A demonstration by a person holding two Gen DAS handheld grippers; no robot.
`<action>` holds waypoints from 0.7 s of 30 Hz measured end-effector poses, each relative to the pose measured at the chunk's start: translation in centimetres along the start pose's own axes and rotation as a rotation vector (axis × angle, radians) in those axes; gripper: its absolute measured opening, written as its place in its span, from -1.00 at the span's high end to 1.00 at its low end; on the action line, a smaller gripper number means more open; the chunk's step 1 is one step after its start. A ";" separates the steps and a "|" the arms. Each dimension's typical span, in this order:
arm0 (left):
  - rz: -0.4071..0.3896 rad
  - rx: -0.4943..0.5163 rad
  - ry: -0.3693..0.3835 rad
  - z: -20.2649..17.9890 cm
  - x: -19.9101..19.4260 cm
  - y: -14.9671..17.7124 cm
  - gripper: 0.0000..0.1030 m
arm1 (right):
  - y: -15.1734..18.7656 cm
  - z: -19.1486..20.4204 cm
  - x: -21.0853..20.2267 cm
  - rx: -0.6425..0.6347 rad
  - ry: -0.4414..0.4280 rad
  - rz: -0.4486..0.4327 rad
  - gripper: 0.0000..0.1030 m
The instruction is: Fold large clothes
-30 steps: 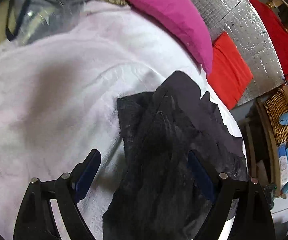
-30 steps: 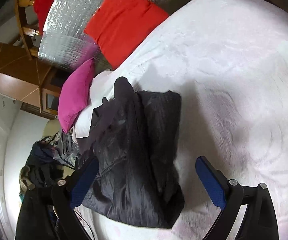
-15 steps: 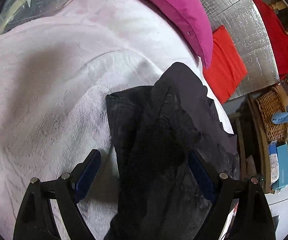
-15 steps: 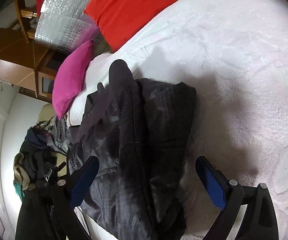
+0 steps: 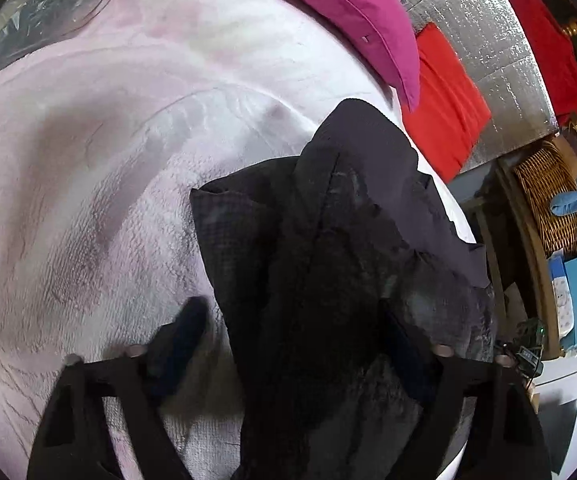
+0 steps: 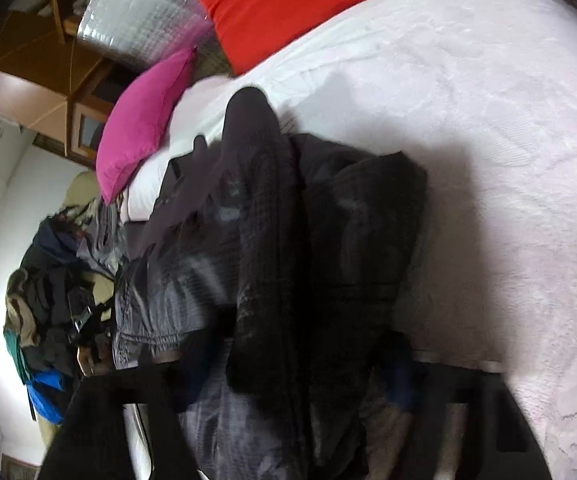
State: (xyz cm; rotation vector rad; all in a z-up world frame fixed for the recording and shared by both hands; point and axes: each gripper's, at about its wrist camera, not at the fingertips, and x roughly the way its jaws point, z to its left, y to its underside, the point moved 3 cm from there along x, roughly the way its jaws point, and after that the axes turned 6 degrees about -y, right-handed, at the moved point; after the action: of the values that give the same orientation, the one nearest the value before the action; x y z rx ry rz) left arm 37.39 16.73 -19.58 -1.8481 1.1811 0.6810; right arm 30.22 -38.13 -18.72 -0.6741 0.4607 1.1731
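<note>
Here, label by label:
Garment: dark grey-black quilted jacket [image 5: 328, 280], bunched in long lengthwise folds on a pale pink-white textured bedspread [image 5: 88, 200]; in the right wrist view, same jacket [image 6: 288, 260] reaching toward the bed's near edge.
Left gripper: black two-finger gripper [image 5: 288, 328] with blue pads, jaws just closing and at mid width; jacket's lower folds between them; left finger [image 5: 180, 336] blurred over bare bedspread, clear of the cloth; right one sunk in dark fabric, contact not readable.
Right gripper: matching black gripper [image 6: 300, 368], jaws just closing, narrower; blurred blue pads on either side of a thick ridge of jacket; firm pinch not readable through the blur.
Pillows: magenta cushion [image 5: 340, 12] beyond the jacket's far end; red cushion [image 5: 444, 96] just beside it, against a silver quilted foil panel [image 5: 488, 40].
Bedside: woven wicker basket [image 5: 548, 200] past the bed's edge; heap of mixed dark clothes [image 6: 48, 300] at the other side.
</note>
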 end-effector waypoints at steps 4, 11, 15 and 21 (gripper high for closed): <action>0.004 -0.020 0.030 0.3 0.0 -0.1 -0.19 | -0.2 0.0 0.2 -0.003 -0.002 0.009 -0.06; -0.002 -0.034 0.074 1.0 0.3 0.0 -0.13 | -0.4 0.1 0.2 -0.009 0.001 0.010 0.04; -0.004 -0.009 0.054 0.0 0.5 0.1 -0.32 | -0.5 -0.1 0.5 0.004 -0.009 0.002 -0.03; -0.026 0.044 0.018 -1.3 0.3 0.2 0.63 | -0.7 2.9 0.0 -0.108 0.086 0.006 0.67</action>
State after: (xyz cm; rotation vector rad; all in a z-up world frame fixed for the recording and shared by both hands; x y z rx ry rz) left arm 37.32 15.44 -19.25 -1.8341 1.1724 0.6201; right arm 30.82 -36.25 -16.48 -0.8197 0.4740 1.1841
